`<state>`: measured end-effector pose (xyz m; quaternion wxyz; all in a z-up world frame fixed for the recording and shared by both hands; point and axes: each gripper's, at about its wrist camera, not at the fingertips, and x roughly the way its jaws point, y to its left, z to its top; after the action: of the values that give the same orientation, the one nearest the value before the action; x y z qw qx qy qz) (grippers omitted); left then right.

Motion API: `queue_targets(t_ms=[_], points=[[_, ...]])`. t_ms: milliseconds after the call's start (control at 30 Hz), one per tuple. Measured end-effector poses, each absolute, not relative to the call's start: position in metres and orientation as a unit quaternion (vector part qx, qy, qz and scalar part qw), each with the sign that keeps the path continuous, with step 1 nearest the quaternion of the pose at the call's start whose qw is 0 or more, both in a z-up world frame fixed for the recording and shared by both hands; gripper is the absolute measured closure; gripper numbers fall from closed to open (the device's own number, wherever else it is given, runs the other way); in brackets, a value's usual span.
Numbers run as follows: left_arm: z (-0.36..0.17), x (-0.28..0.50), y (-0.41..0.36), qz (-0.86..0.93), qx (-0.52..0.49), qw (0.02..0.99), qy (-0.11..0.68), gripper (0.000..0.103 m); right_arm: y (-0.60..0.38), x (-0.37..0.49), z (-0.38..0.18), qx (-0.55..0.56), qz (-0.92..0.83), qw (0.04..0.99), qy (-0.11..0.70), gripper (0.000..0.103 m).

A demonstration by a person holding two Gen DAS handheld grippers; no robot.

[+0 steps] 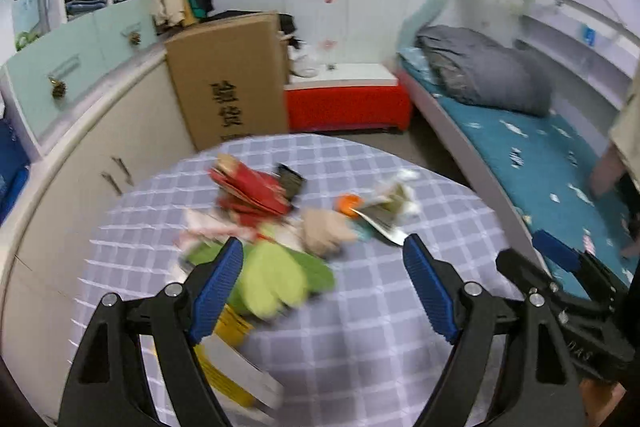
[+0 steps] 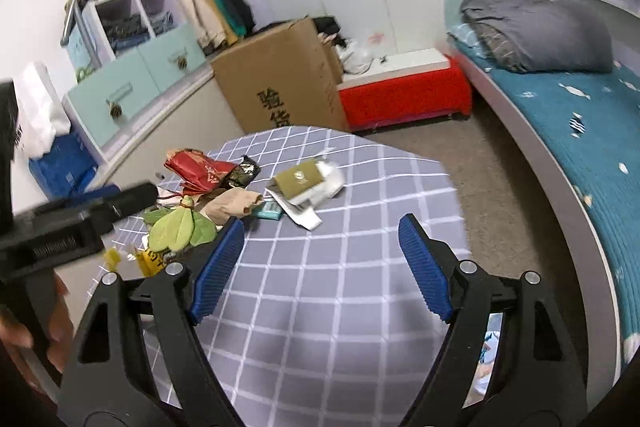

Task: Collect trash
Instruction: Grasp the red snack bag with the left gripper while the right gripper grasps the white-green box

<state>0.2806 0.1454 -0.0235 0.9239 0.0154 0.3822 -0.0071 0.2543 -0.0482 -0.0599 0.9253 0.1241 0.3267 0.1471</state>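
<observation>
Two hand-held grippers are being held above a table [image 2: 360, 291] covered in a lilac checked cloth, in a small bedroom. The left gripper [image 1: 324, 255] is being carried with its blue-padded jaws standing wide, nothing between them; the right gripper [image 2: 322, 233] is likewise being held wide and empty over bare cloth.

The trash is lying in a loose heap on the far left part of the table: a red wrapper [image 2: 198, 171], a dark foil packet [image 2: 244, 171] touching it, a green leaf-shaped piece [image 2: 180, 231], a beige crumpled piece [image 2: 234, 205], an olive card on white paper [image 2: 302, 181], and a small teal packet [image 2: 270, 213]. In the left wrist view the heap is blurred, with an orange scrap [image 1: 348, 205] just visible.

A cardboard box [image 2: 284, 79] is standing beyond the table on the left, a red bench [image 2: 404, 95] beside it, and a bed [image 2: 560, 115] with a grey folded quilt [image 2: 540, 31] along the right.
</observation>
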Motion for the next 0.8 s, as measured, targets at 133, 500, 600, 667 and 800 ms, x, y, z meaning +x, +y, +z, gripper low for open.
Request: queue_targets(t_ms=[133,500,600,667,800], points=[[-0.029,0.312,0.178,-0.002,-0.041,0.916,0.399,0.020,-0.027,0.288,-0.072,0.130,0.148,0.917,0.346,0.021],[-0.055,0.372,0.224,0.012,-0.118,0.892,0.436,0.020,0.001,0.352,-0.095,0.103,0.131,0.906,0.389,0.021],[-0.060,0.381,0.225,0.012,-0.130,0.890,0.437,0.020,0.003,0.365,-0.098,0.130,0.128,0.900,0.395,0.018],[-0.065,0.386,0.222,0.016,-0.125,0.889,0.441,0.020,0.006,0.372,-0.102,0.130,0.129,0.897,0.402,0.018],[-0.075,0.393,0.220,0.024,-0.121,0.886,0.446,0.046,0.007,0.382,-0.112,0.143,0.131,0.887,0.420,0.018]])
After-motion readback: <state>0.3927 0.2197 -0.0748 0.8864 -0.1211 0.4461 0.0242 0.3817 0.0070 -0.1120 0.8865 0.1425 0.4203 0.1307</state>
